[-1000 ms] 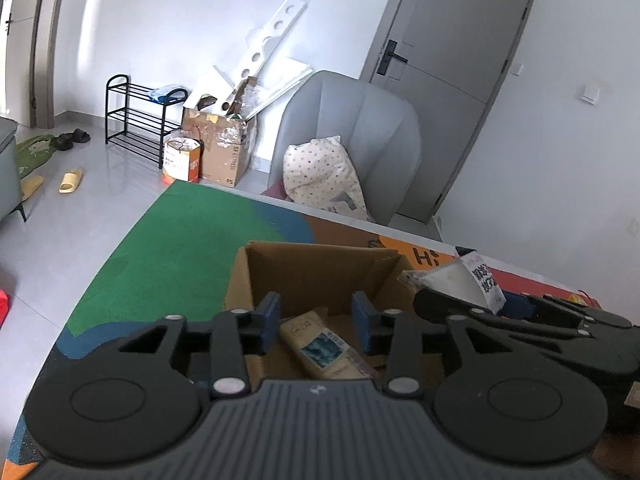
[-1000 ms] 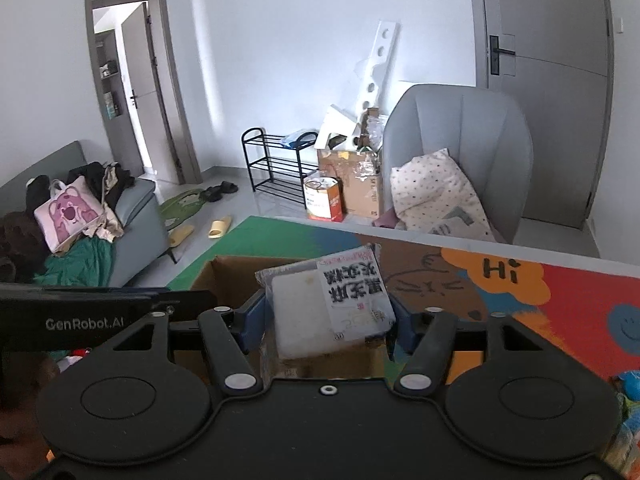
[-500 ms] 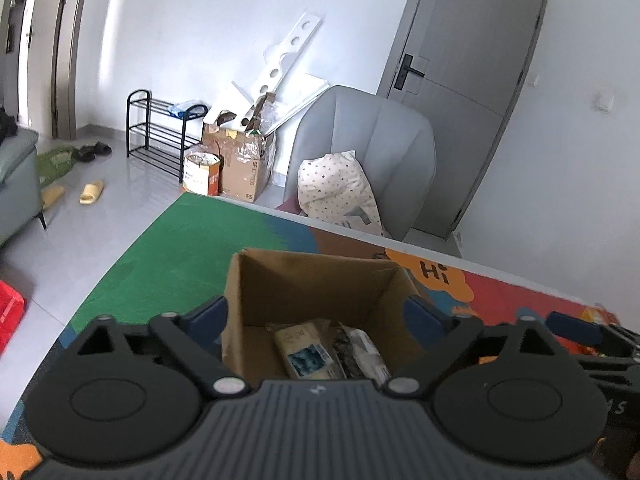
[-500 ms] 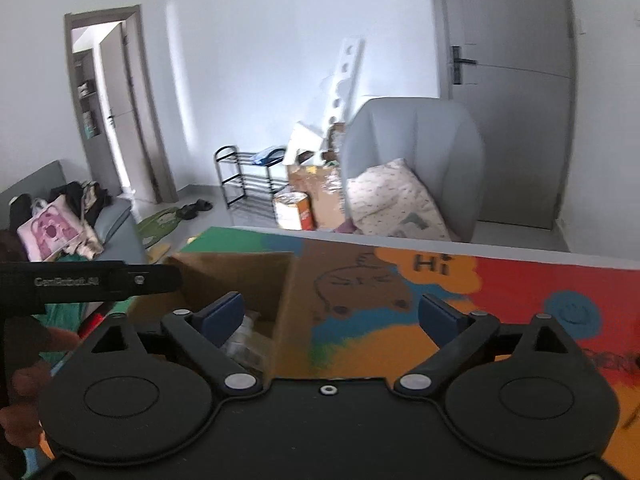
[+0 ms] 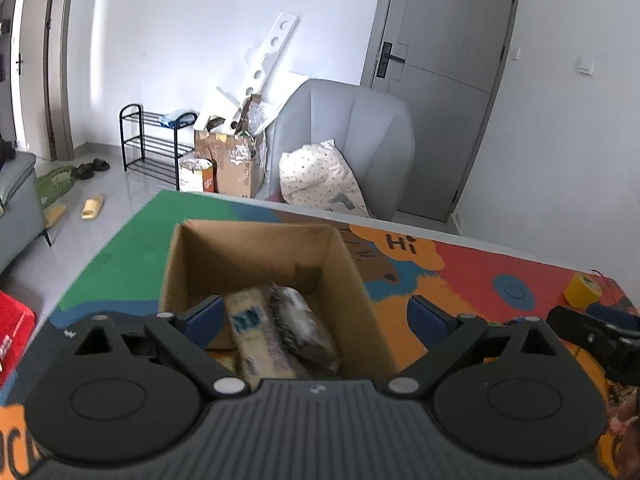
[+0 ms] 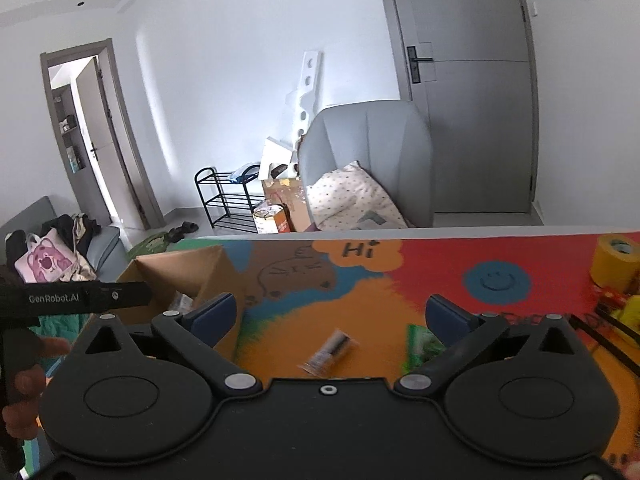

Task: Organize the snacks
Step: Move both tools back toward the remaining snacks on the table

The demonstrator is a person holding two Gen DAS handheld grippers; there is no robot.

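An open cardboard box (image 5: 344, 280) stands on the colourful table mat and holds several snack packs (image 5: 256, 332). My left gripper (image 5: 316, 316) is open and empty, its jaws spread wide just above the box's near side. My right gripper (image 6: 330, 314) is open and empty over the orange part of the mat, right of the box (image 6: 208, 268). A small silver snack stick (image 6: 330, 352) lies on the mat between its fingers, and a green packet (image 6: 420, 346) lies by its right finger.
A yellow tape roll (image 6: 616, 260) stands at the table's far right, with red and yellow packets (image 6: 624, 312) near it. A grey armchair (image 5: 352, 140) with a pillow stands behind the table. The left tool's body (image 6: 72, 298) sits left of my right gripper.
My right gripper let go of the white snack pack into the box, opened, and swung right over the mat. My left gripper opened wide and drew back from the box.
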